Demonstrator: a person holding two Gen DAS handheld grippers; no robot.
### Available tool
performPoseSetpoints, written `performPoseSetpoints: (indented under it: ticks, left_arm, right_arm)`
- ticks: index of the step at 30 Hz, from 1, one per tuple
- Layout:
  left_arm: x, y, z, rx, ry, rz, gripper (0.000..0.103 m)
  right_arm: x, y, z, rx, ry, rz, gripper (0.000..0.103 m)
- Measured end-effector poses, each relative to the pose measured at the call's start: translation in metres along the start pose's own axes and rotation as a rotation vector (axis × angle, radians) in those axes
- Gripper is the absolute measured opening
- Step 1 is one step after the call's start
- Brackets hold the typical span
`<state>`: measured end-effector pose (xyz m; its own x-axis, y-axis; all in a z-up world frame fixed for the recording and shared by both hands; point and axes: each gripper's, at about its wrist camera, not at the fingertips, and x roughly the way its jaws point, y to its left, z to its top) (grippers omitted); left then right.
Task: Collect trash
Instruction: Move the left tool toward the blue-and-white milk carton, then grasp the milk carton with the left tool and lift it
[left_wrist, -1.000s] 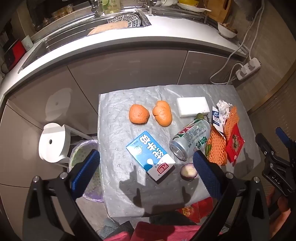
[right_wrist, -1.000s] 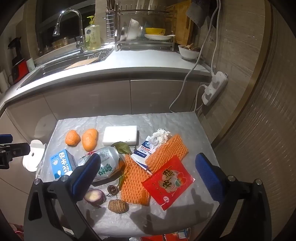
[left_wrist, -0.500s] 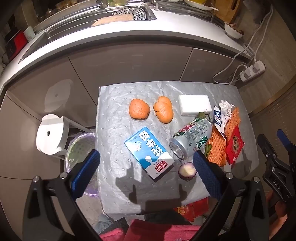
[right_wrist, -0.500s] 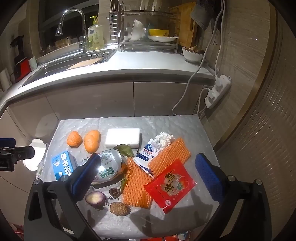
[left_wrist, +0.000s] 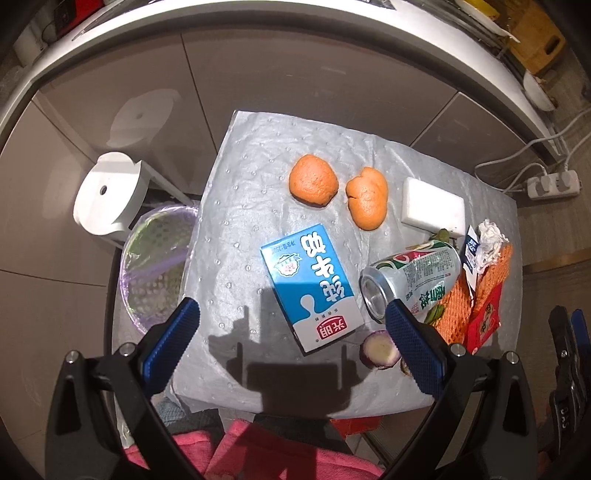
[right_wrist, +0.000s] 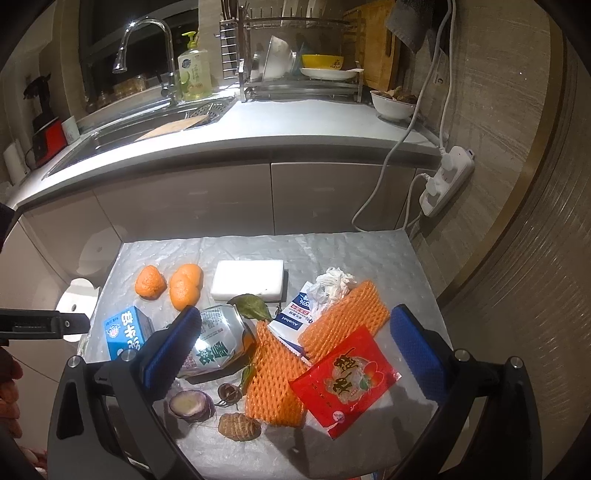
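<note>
We hover both claws above the surface (left_wrist: 236, 206), nothing gripped yet: the left claw (left_wrist: 291, 343) gapes wide over the milk carton (left_wrist: 310, 284), the right claw (right_wrist: 291, 350) wide above the dented can (right_wrist: 218, 343) and red packet (right_wrist: 345, 376). The lined bin (left_wrist: 155, 266) waits just beside the surface's left edge. Next we'd judge: lower, straddle the carton, squeeze

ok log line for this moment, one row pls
left gripper: open, above blue-white milk carton | right gripper: open, empty | crushed green-white drink can: lying on table | nothing grasped
</note>
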<state>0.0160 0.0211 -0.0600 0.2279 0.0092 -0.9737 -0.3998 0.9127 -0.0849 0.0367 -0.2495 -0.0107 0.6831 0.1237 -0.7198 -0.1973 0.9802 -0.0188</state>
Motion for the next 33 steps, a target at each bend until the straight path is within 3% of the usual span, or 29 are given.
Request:
performPoseSetpoints:
  ticks: [18,24,28,33]
  left_arm:
    - [0.092,-0.008,0.011,-0.159,0.203,0.099,0.097]
    - [0.099,-0.014,0.015,-0.148,0.206,0.046,0.094]
    - [0.102,-0.019,0.016,-0.138,0.235,-0.060,0.075]
    - [0.102,-0.020,0.015,-0.105,0.227,-0.078,0.074]
  right_arm:
    - [0.018,-0.008,0.007,-0.052,0.034,0.021,0.101]
    - [0.021,-0.010,0.010,-0.048,0.043,0.020,0.101]
    - [0.022,-0.005,0.010,-0.060,0.051,0.022,0.101]
    - [0.021,0.000,0.009,-0.061,0.049,0.020,0.101]
